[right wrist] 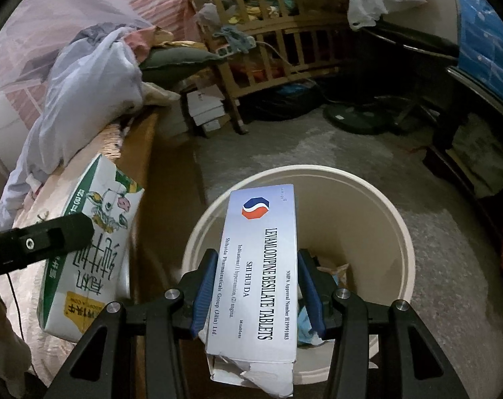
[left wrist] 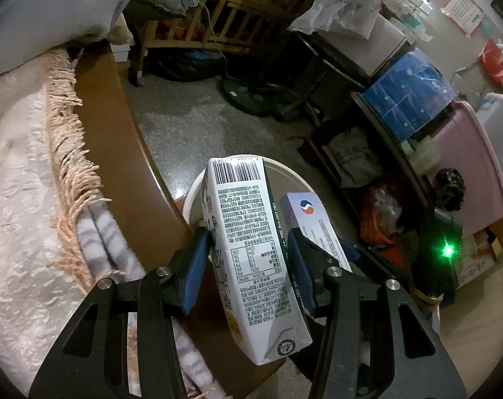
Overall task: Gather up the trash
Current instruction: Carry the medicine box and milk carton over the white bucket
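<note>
milk carton (left wrist: 251, 249) lengthwise along fingers (left wrist: 194, 266), barcode end forward

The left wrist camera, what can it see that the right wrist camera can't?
Only the left wrist view shows the milk carton's barcode, a green light and a pink bin. Only the right wrist view shows the trash inside the bucket and the printing on the tablet box. Both show the milk carton, the tablet box, the bucket and the wooden crib.
</note>
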Tool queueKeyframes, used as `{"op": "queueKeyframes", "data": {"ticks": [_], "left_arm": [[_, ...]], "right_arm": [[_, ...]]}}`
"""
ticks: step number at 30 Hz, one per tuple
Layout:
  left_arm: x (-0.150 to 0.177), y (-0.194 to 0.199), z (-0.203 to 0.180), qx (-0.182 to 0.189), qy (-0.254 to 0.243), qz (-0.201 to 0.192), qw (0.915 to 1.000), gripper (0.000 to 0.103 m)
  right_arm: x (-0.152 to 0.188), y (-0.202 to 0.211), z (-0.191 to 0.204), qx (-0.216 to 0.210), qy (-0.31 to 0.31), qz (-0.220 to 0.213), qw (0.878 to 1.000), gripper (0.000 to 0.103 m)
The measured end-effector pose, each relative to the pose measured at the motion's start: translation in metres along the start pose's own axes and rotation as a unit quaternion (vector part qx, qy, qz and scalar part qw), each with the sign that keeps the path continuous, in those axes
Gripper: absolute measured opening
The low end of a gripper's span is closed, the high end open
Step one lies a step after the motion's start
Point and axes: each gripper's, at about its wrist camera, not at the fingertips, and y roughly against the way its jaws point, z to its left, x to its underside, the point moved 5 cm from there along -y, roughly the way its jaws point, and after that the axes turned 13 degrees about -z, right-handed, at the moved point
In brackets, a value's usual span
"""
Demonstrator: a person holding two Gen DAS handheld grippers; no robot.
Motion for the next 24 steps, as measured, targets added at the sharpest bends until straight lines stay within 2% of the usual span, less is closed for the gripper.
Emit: {"op": "queueKeyframes", "data": {"ticks": [24], "left_arm": [[0.003,-0.025,0.004,0.014,0.006,0.013,0.9998,0.046]], "right_arm": [[0.008,-0.012,-0.027,0.028,-0.031,0.023,0.999,0.047]]}}
